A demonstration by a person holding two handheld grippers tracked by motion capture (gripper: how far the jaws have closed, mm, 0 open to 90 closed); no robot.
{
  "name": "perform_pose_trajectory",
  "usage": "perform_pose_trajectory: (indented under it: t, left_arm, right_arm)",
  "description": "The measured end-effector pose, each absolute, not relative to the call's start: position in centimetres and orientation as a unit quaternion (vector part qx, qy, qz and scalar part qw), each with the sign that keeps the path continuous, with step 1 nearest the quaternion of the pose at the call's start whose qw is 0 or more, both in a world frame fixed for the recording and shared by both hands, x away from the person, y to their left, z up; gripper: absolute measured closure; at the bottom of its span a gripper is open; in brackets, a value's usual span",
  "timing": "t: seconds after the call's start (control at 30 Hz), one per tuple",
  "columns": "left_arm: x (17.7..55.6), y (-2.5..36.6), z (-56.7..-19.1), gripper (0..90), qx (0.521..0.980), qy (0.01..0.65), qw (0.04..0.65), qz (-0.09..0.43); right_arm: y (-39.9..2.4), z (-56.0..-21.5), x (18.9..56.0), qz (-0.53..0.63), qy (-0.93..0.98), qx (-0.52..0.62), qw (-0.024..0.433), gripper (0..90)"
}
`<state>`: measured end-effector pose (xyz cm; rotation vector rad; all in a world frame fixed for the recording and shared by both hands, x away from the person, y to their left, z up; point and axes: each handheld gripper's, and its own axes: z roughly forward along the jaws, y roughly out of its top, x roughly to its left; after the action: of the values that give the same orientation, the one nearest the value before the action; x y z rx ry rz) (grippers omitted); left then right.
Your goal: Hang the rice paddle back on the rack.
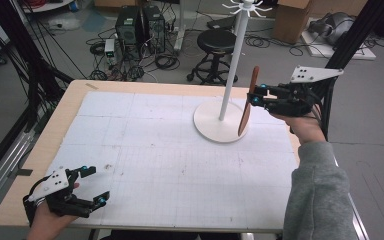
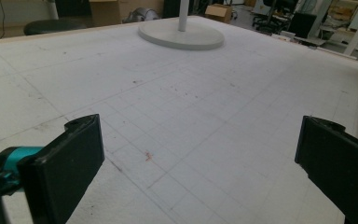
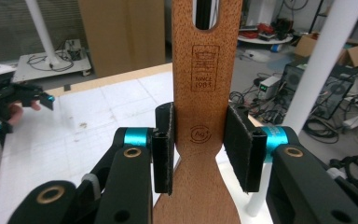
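A flat wooden spatula (image 1: 248, 102) hangs upright in the air at the table's far right, its handle up, with my right gripper (image 1: 258, 95) shut on its neck. In the right gripper view the two black pads (image 3: 163, 147) press on the sides of the spatula (image 3: 200, 107), whose handle has a slot and burnt-in stamps. A white stand (image 1: 232, 65) with a round base (image 1: 215, 127) and hooks on top rises just left of the spatula. My left gripper (image 1: 94, 186) rests open at the near left corner; nothing lies between its fingers (image 2: 60, 163).
A white gridded mat (image 1: 170, 160) covers the wooden table (image 1: 65, 105). Behind the table stand a black stool (image 1: 216, 42), computer towers (image 1: 140, 27), cables and cardboard boxes. A black frame post (image 1: 350, 35) runs down at the right.
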<state>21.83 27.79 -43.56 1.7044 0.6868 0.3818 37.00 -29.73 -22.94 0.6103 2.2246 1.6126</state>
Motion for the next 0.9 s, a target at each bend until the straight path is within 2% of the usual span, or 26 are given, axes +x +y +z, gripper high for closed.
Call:
perform_pose_trajectory:
  t: [0.9]
  left_arm:
    - [21.1, 29.4, -43.3, 1.8, 0.708, 0.316, 0.608, 0.171]
  right_arm:
    - [-31.3, -16.6, 40.5, 0.564, 0.766, 0.237, 0.201, 64.5]
